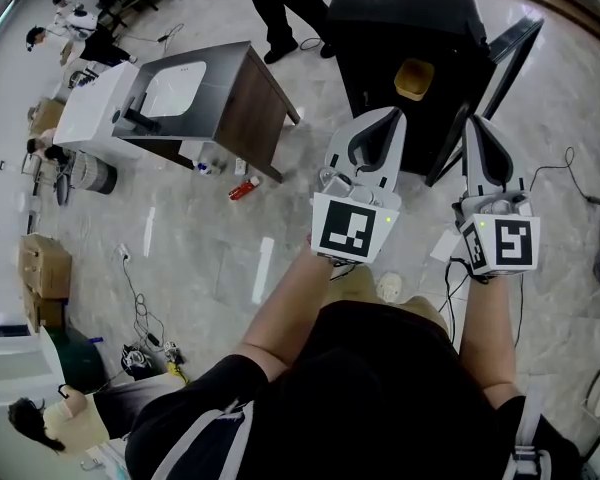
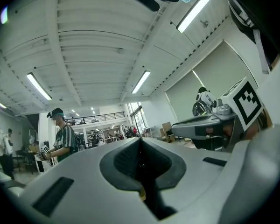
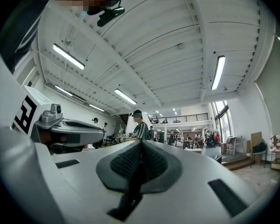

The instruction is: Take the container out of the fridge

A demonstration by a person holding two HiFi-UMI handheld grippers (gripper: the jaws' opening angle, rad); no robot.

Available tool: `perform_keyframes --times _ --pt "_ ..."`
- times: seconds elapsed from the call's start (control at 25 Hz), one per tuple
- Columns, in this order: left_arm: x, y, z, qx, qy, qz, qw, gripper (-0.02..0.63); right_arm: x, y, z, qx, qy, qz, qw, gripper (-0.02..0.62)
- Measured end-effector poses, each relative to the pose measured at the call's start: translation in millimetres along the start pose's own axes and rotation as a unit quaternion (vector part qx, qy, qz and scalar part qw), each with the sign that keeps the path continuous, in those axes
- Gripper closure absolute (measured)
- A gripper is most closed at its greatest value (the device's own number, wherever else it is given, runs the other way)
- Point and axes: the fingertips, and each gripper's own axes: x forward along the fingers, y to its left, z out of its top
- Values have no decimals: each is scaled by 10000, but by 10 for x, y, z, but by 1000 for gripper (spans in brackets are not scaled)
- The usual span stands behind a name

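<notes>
Both tools are up in front of the person, over the pale floor (image 1: pixel 180 238). The left hand-held gripper (image 1: pixel 391 116) points at the black fridge (image 1: pixel 400 28), and the right hand-held gripper (image 1: pixel 477 124) sits just beside it, aimed the same way. Neither one touches the fridge.

The fridge door (image 1: pixel 507 68) is swung open on the right. There's the target: the yellow container (image 1: pixel 414 78) is inside the fridge, in the open front, well clear of both tools.

In the left gripper view, the left hand-held gripper (image 2: pixel 140 143) is clenched, its jaws pressed together along one dark seam, with nothing between them. Its partner shows off to the right, marker cube and all. In the right gripper view it's the same story: the right hand-held gripper (image 3: pixel 141 144) has its jaws closed tight and is empty. Both cameras look up at a white ribbed ceiling (image 3: pixel 177 45) with long strip lights (image 2: pixel 141 81). A person in a striped shirt (image 3: pixel 140 129) stands in the background.

Back on the head view, a washbasin cabinet (image 1: pixel 250 108) with brown sides stands to the left of the fridge, and a small red object (image 1: pixel 243 189) lies on the floor near its corner. Someone in dark trousers (image 1: pixel 280 8) stands at the top, just left of the fridge.
</notes>
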Motion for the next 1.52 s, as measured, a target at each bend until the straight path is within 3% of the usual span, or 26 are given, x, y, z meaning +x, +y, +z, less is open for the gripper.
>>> perform_keyframes --times 0.48,0.84,1.16,1.52 --pt "522 411 -419 -95 118 -246 9996 583 626 -167 -274 -44 200 -164 9997 558" --pt "1155 872 -862 -76 111 -829 9965 581 1454 -273 -553 -124 409 -406 9983 558" --pt "1581 1233 -1250 -113 111 -1106 9937 581 1946 -389 -871 -355 724 -743 9940 558" --pt "1832 1211 -1632 -245 213 -1596 9867 581 2149 -491 -1127 -368 914 -1043 9897 558"
